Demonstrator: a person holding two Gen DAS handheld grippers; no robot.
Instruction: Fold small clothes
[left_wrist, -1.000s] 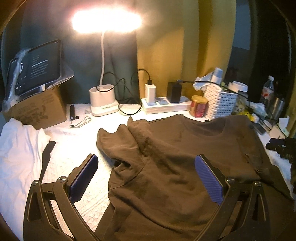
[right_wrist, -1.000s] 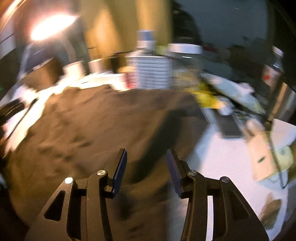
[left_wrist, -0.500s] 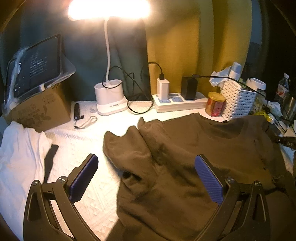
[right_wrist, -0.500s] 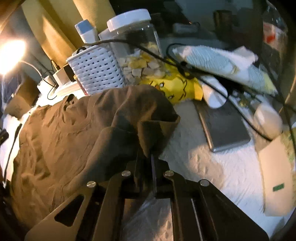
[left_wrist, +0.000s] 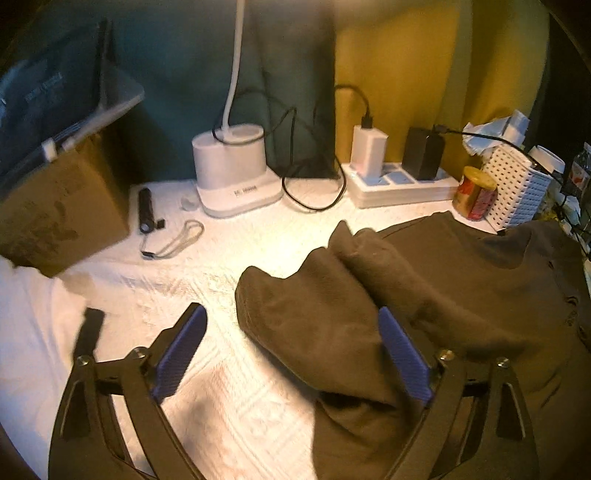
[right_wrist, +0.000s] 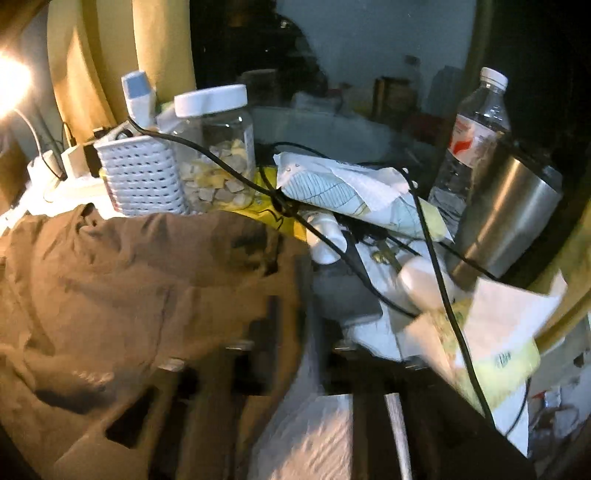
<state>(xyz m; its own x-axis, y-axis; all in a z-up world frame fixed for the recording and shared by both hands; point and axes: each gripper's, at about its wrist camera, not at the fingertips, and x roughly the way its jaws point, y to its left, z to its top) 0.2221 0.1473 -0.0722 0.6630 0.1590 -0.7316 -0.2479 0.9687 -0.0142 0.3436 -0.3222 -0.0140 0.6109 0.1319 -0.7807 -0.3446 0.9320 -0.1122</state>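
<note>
A brown T-shirt (left_wrist: 443, 295) lies spread on the white textured cloth (left_wrist: 229, 376), its left sleeve folded over in a lump. My left gripper (left_wrist: 291, 354) is open above that sleeve's edge, its blue pads (left_wrist: 181, 354) on either side of it and not touching. In the right wrist view the same T-shirt (right_wrist: 122, 288) fills the left half. My right gripper (right_wrist: 295, 306) is blurred and appears shut on the shirt's right sleeve edge, which is lifted.
A lamp base (left_wrist: 232, 173), power strip (left_wrist: 399, 184), red can (left_wrist: 474, 194) and white basket (left_wrist: 517, 188) line the back. A cardboard box (left_wrist: 55, 214) stands left. A clear jar (right_wrist: 218, 147), water bottle (right_wrist: 472, 140), steel tumbler (right_wrist: 506, 218), cables and papers crowd the right.
My right gripper closed on the shirt's right sleeve edge and has lifted it. My left gripper moved left and forward, still open, over the left sleeve.
</note>
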